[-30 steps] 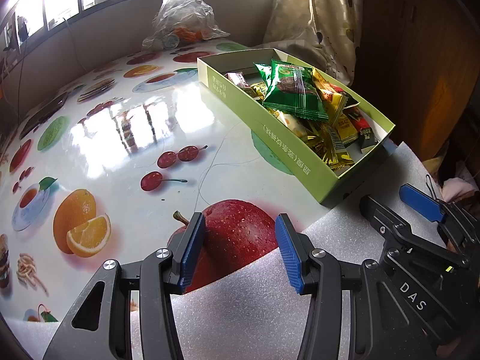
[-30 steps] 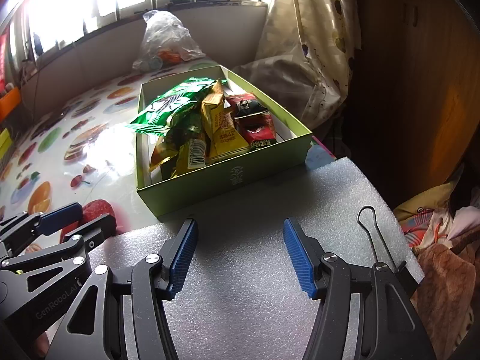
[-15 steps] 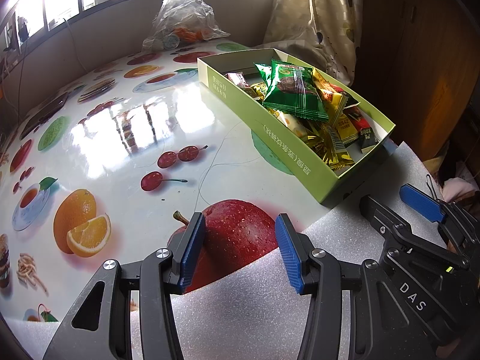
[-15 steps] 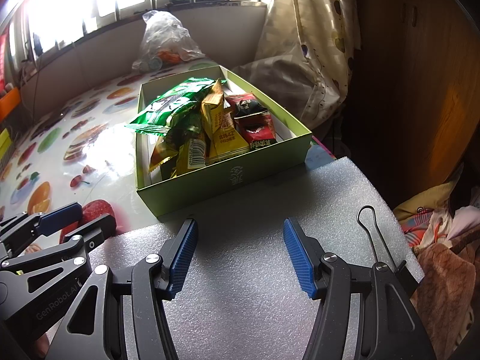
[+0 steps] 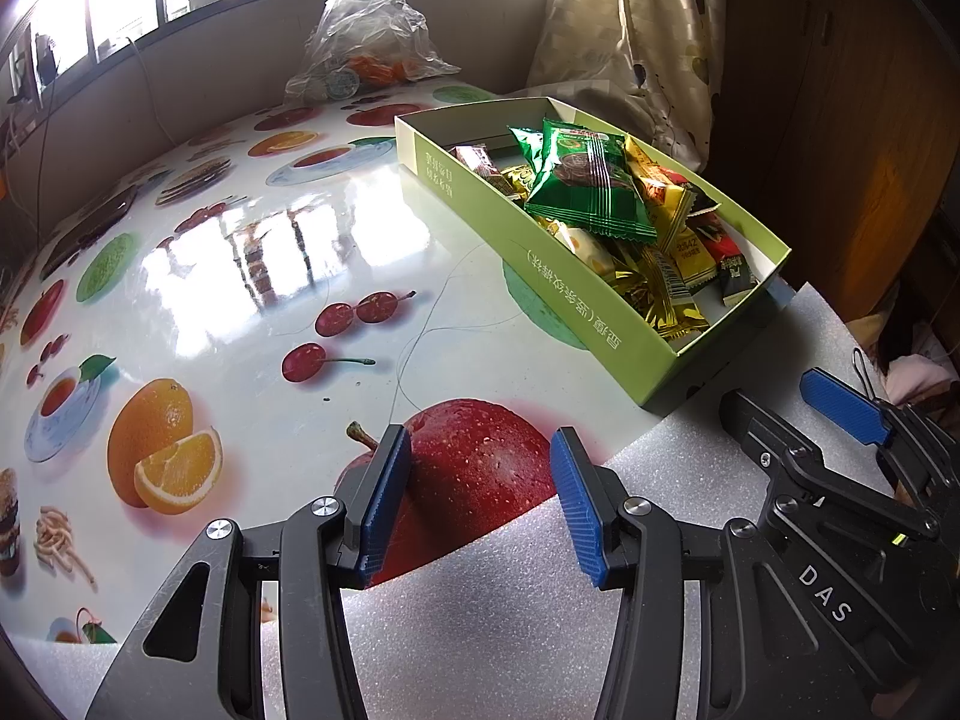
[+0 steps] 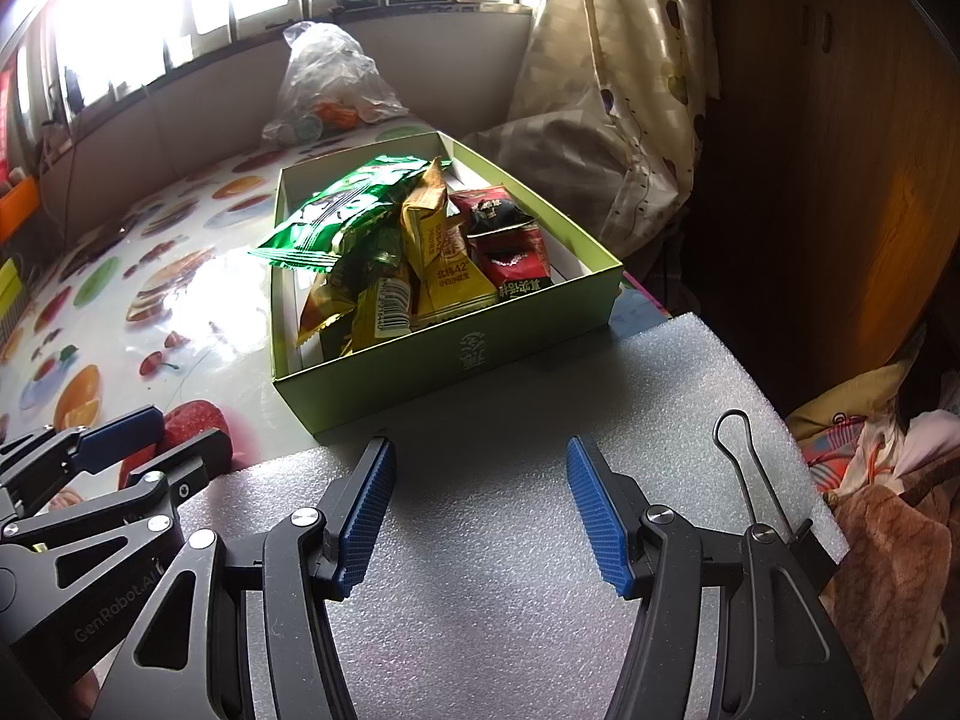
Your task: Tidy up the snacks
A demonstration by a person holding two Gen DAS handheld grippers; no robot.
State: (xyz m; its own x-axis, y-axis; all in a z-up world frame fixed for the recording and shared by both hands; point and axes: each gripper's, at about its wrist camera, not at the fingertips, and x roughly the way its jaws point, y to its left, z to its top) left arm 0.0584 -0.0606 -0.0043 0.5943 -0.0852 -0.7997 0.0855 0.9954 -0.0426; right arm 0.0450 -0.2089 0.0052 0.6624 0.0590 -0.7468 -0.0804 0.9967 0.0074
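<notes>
1. Green card forms the shallow box (image 6: 474, 354) in which the snacks are piled; it stands on the glossy fruit-print tablecloth (image 5: 240, 276), its near end just beside the grey foam sheet (image 6: 510, 540).
2. Foil and plastic packets are heaped loosely in it: a large green packet (image 5: 585, 180) on top, yellow packets (image 6: 447, 267) and a red-and-black packet (image 6: 510, 246) beneath and beside it.
3. The packets are judged to be light, soft and crinkly, with slick film that may slip between the pads; brittle contents could be crushed by a hard squeeze.
4. A hold is best taken on a crimped end seam or a free corner, such as the green packet's edge that overhangs the box wall.
5. The left gripper (image 5: 480, 504) is seen released, nothing between its blue pads, poised above the printed apple at the foam's edge.
6. The right gripper (image 6: 480, 510) is likewise parted wide and empty, over the foam sheet and aimed toward the box's near end.
7. Only from the left wrist view are the box's long side with its print and the open tablecloth shown.
8. Only from the right wrist view are the packets' faces, a barcode and a wire clip (image 6: 744, 456) at the foam's right edge made out.
9. A clear plastic bag (image 5: 360, 42) by the far wall is shown in both.
</notes>
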